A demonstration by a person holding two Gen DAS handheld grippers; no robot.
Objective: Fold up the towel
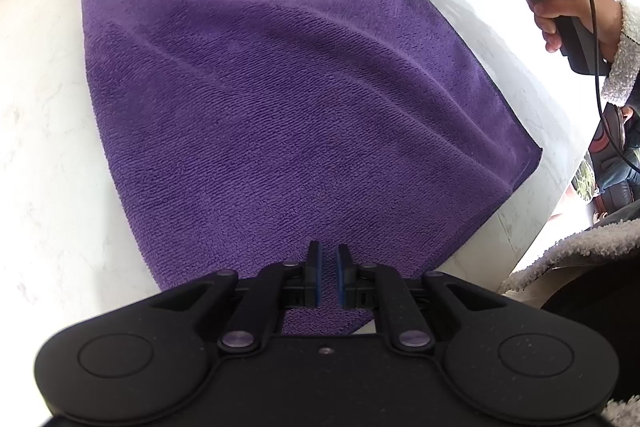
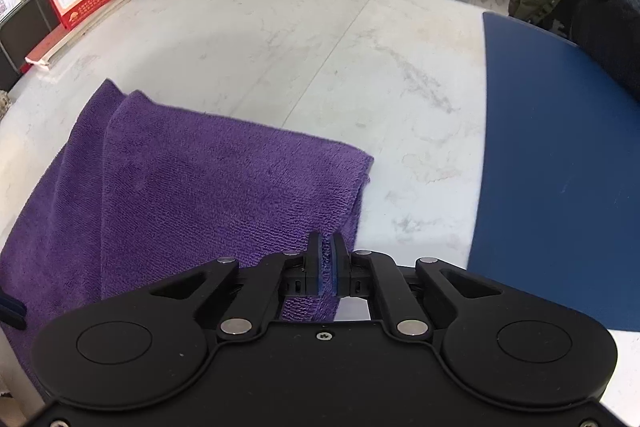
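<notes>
The purple towel (image 1: 280,99) lay on the white marble table (image 1: 48,147), already doubled, with stacked edges showing at the corner ahead and to the right of the left tongs (image 1: 328,277). The left tongs were nearly closed, pads on either side of a raised pinch of cloth at the near edge; they appeared to grip it. The right tongs (image 2: 327,269) were closed on the towel's right-hand edge, cloth visible between the pads, with the blue mat (image 2: 560,167) well off to their right. Judgement: both grips should take every layer, or the lower ply may stay behind. Both tongs should lift together, level, and carry the held edge to the far edge, aligning corners before release
</notes>
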